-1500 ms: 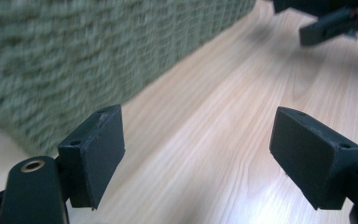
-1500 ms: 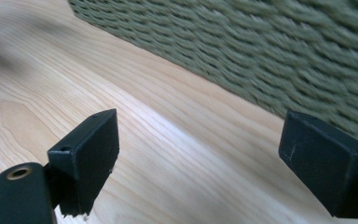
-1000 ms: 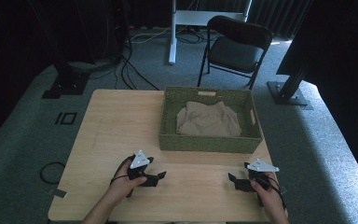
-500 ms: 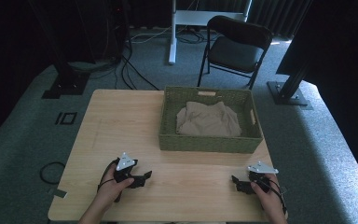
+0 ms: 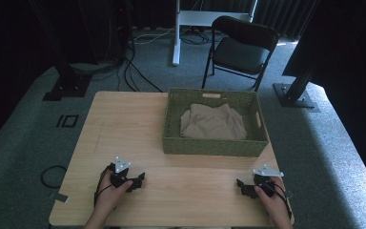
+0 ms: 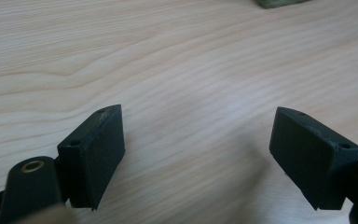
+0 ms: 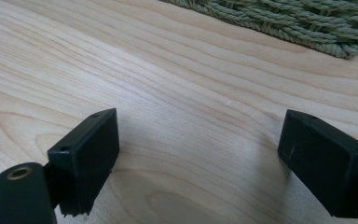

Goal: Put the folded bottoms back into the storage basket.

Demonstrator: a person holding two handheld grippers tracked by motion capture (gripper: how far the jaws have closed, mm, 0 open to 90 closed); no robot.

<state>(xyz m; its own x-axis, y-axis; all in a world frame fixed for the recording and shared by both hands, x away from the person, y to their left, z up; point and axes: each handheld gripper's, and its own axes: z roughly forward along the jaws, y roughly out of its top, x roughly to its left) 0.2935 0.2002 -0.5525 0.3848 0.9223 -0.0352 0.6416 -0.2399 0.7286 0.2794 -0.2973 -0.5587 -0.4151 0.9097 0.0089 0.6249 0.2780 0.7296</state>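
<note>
Both grippers rest low on the wooden table (image 5: 124,124), the left gripper (image 5: 134,181) at about seven o'clock and the right gripper (image 5: 246,187) at five, each with jaws spread wide and empty. The beige cloth (image 5: 212,123) lies bunched inside the woven basket (image 5: 214,147) at one o'clock. A reach over the near wall could likely snag the weave or drag the basket.

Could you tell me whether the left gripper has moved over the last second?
Yes. The left gripper has drawn back toward the person and to the left, farther from the woven basket.
</note>
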